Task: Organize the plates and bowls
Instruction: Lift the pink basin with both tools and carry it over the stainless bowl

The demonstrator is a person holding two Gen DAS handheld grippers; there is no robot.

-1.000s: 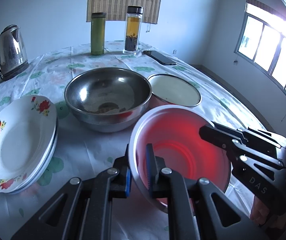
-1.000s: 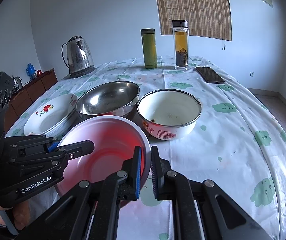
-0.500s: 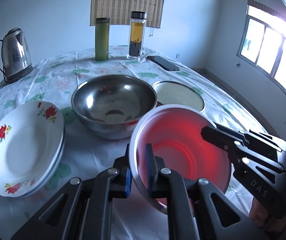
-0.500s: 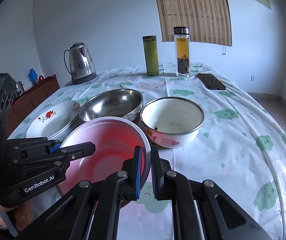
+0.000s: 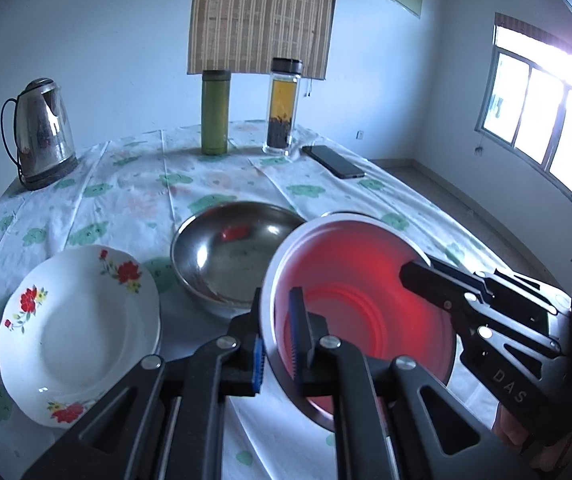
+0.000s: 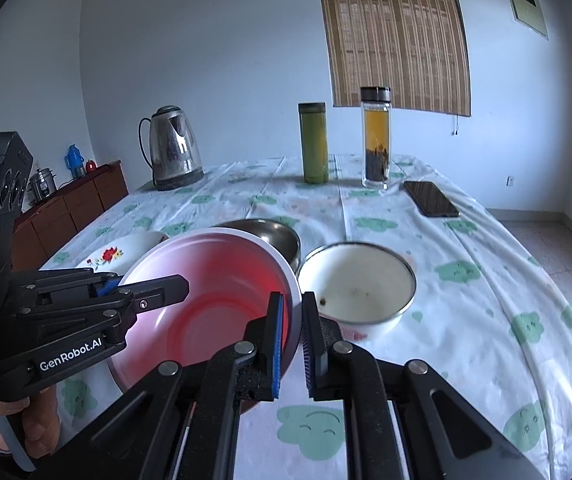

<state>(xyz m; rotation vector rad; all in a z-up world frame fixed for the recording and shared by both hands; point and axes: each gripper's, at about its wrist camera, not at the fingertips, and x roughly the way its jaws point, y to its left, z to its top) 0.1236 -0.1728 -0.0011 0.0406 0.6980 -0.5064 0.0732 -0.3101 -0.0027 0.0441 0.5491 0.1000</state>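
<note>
The red bowl (image 5: 360,308) hangs above the surface (image 6: 466,304), raised in front of the steel bowl (image 5: 234,256) and beside the enamel bowl (image 6: 356,280). The left claw (image 5: 278,340) is pinched onto its near rim and the right claw (image 6: 292,334) onto the opposite rim, likely so the wide, light bowl stays level. Nesting it into the steel bowl looks like the aim; the flowered plates (image 5: 78,332) sit stacked alongside.

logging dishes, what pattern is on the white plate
Red flowers with green leaves on the white ceramic plate, clearest in left wrist view.
</note>
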